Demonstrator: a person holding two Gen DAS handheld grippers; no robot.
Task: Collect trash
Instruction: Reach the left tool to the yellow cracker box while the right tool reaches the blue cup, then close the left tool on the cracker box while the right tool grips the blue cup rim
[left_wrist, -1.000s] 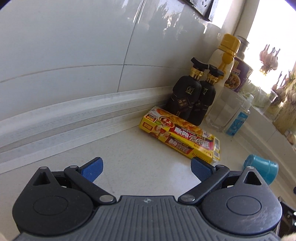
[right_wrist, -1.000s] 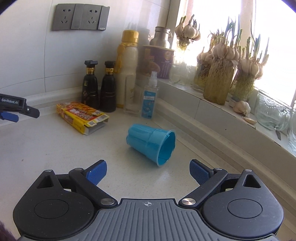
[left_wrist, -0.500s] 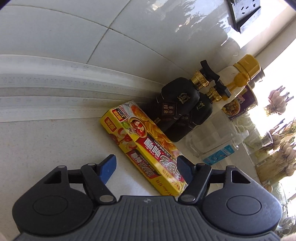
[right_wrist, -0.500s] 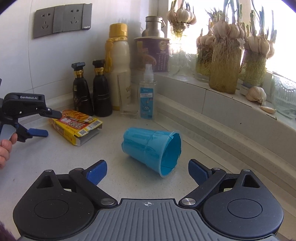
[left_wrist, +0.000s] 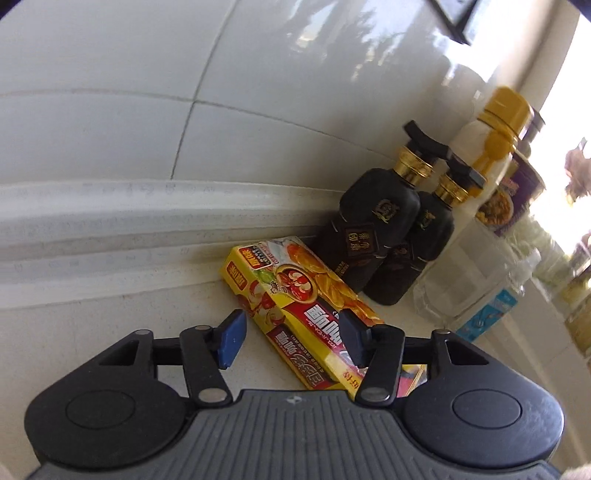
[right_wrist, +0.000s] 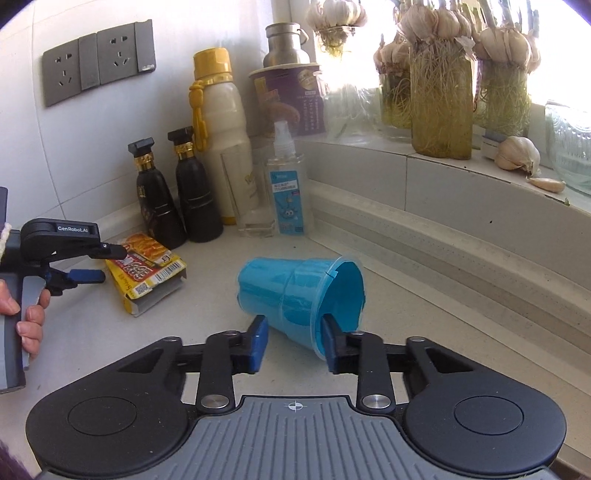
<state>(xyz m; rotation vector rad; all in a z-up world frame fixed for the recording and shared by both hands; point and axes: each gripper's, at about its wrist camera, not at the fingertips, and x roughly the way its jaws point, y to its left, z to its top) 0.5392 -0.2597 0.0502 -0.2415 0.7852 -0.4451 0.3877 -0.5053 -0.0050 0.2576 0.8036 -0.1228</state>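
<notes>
A yellow and red food box (left_wrist: 295, 302) lies flat on the counter by the wall; it also shows in the right wrist view (right_wrist: 147, 273) with an open end flap. My left gripper (left_wrist: 291, 343) is partly open, its fingers on either side of the box, apart from its sides. A blue plastic cup (right_wrist: 291, 299) lies on its side with its mouth toward the right. My right gripper (right_wrist: 293, 345) has narrowed around the cup's rim, one finger outside the wall and one inside the mouth; contact is unclear.
Two black bottles (right_wrist: 177, 199) stand behind the box, with a cream bottle with a yellow cap (right_wrist: 221, 140), a clear glass and a small spray bottle (right_wrist: 288, 195). Jars of sprouting garlic (right_wrist: 439, 92) line the window ledge. A raised counter lip runs along the wall.
The left gripper moved down over the box and narrowed. The right gripper advanced to the cup and closed in around its rim.
</notes>
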